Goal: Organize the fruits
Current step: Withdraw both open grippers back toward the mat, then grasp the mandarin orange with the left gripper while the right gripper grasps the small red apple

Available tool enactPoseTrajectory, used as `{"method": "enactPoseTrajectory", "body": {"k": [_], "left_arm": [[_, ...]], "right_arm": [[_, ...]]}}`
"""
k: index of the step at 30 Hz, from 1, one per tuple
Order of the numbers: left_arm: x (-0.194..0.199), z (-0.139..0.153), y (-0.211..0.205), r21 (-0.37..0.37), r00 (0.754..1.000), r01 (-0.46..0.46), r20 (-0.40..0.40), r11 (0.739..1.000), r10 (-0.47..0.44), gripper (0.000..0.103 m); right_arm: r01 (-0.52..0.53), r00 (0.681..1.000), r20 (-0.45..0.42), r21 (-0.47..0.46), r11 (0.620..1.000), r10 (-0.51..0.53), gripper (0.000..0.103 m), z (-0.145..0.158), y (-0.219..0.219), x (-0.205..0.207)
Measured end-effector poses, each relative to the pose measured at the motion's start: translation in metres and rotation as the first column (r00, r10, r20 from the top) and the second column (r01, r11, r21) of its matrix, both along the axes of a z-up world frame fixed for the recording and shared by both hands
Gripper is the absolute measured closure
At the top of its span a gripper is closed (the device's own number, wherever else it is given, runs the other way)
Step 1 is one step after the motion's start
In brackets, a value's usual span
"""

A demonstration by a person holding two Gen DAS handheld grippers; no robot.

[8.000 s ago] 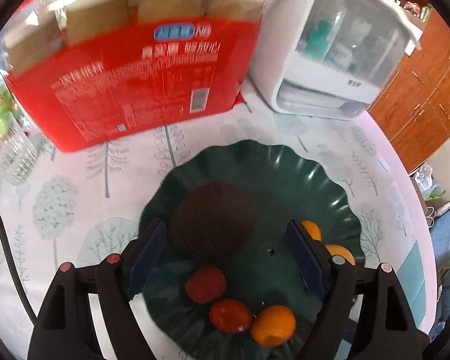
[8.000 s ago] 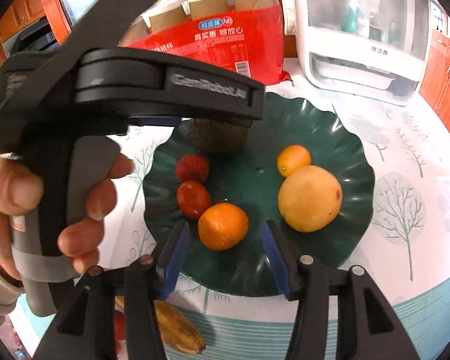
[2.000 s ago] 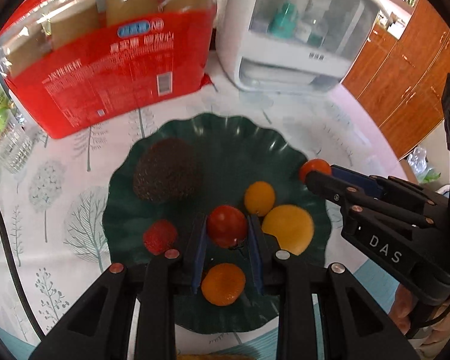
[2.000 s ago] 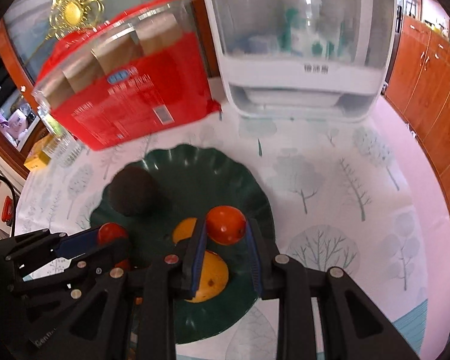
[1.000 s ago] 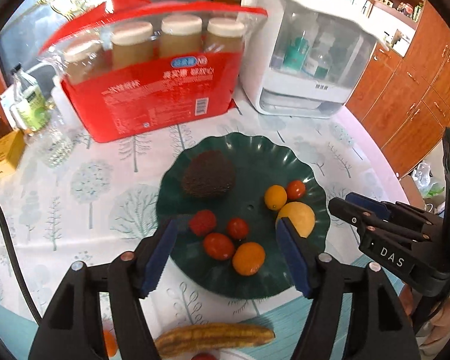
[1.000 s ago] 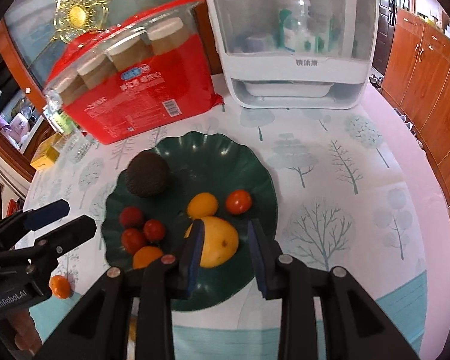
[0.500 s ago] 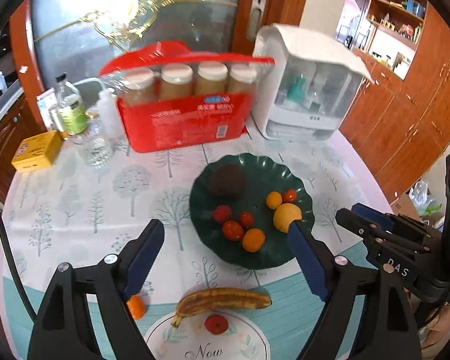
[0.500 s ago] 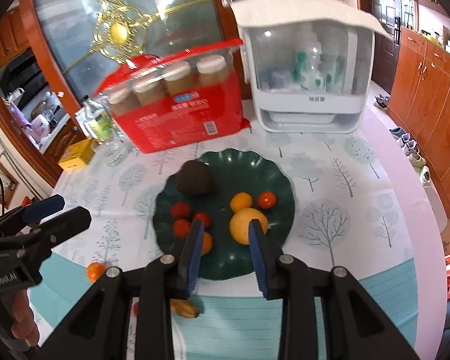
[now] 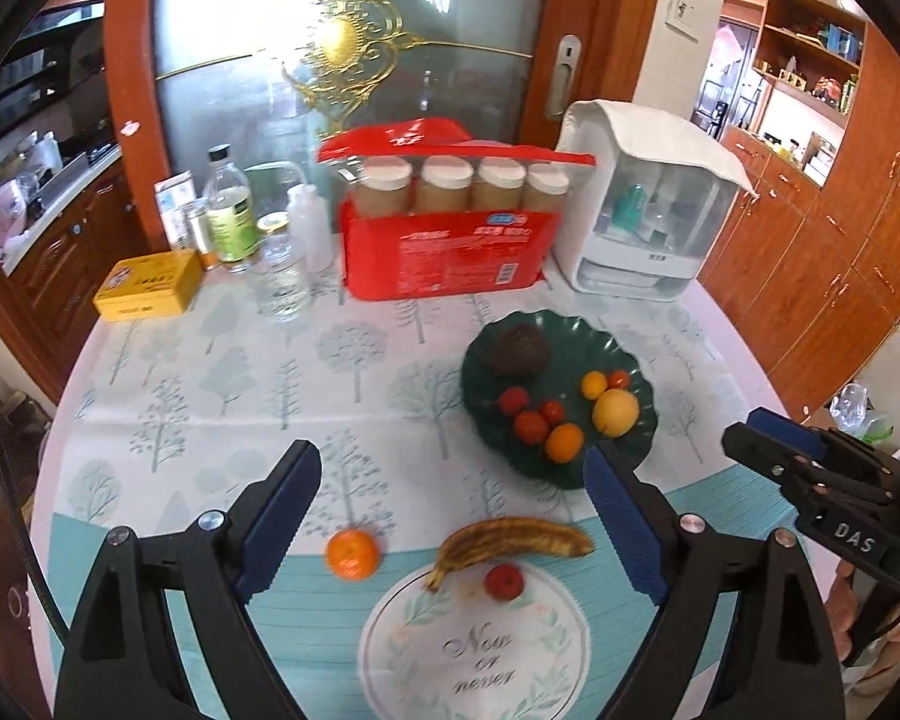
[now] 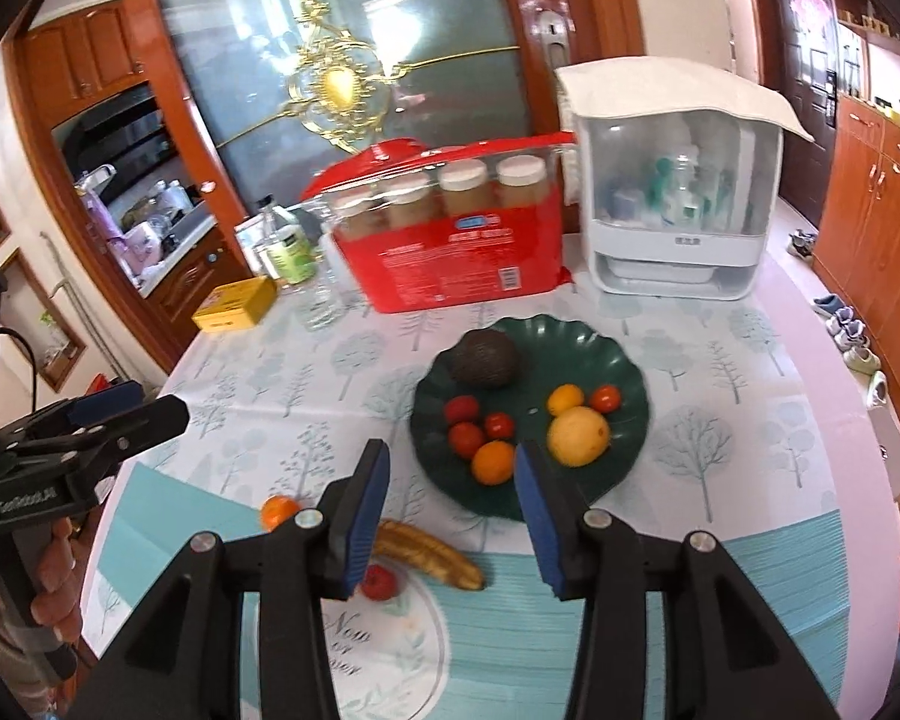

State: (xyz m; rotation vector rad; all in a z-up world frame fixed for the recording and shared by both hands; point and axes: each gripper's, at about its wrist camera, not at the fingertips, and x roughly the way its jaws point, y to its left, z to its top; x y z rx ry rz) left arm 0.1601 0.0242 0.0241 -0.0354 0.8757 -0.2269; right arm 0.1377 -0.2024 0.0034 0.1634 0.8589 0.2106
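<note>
You have pulled both grippers up and back since a second ago, so the whole table now shows where before the dark green plate (image 9: pixel 642 414) filled most of each view. Your left gripper (image 9: pixel 453 510) hangs over the near part of the table with its jaws spread wide and nothing between them; the plate lies beyond the right-hand jaw, clear of the gap. Your right gripper (image 10: pixel 450 498) is also empty, its jaws parted more narrowly, and the plate's near rim with an orange (image 10: pixel 493 462) shows just past the gap between them. On the plate sit a dark avocado (image 9: pixel 519 350) at the far side, a large yellow fruit (image 9: pixel 615 412) toward the right edge with a small orange fruit (image 9: pixel 593 384) and a cherry tomato (image 9: pixel 618 379) behind it, and toward the left edge a cluster of three red fruits (image 9: pixel 531 414) beside the orange. Off the plate, on the near side, a browned banana (image 9: pixel 513 543) lies close to its rim, a small red fruit (image 9: pixel 504 581) sits just beyond the banana, and a loose mandarin (image 9: pixel 353 553) rests further left, well apart from the plate. All three lie in front of your left gripper's open jaws, not touched by them. Behind the plate stand a red pack of jars (image 9: pixel 450 240) and a white cabinet (image 9: pixel 648 222).
</note>
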Motion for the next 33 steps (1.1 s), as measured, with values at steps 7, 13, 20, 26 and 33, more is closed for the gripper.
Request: {"method": "enactPoseTrajectory", "body": {"k": [7,13,20,26,33], "left_arm": [[-0.014,-0.014,0.035,0.023,0.999,-0.048,-0.023,0.999,0.049,0.014],[-0.016,-0.035,0.056,0.039,0.995,-0.071,-0.063,0.997,0.074,0.014],[-0.012,-0.067,0.062,0.061,0.991,-0.066,-0.114,0.996,0.073,0.014],[-0.004,-0.104,0.057,0.096,0.982,-0.039,-0.179,0.995,0.056,0.014],[0.011,-0.150,0.055,0.105,0.964,-0.027,-0.261,0.994,0.054,0.014]], "right_arm": [[-0.059,0.998,-0.003,-0.009,0.998,0.059,0.059,-0.011,0.029,-0.016],[-0.083,0.996,-0.030,-0.019,0.996,0.082,0.059,-0.027,0.049,-0.018],[-0.090,0.993,-0.077,-0.035,0.995,0.087,0.059,-0.055,0.063,-0.017],[-0.102,0.985,-0.146,-0.048,0.994,0.094,0.059,-0.091,0.073,-0.016],[-0.094,0.973,-0.216,-0.030,0.995,0.085,0.059,-0.130,0.075,-0.011]]}}
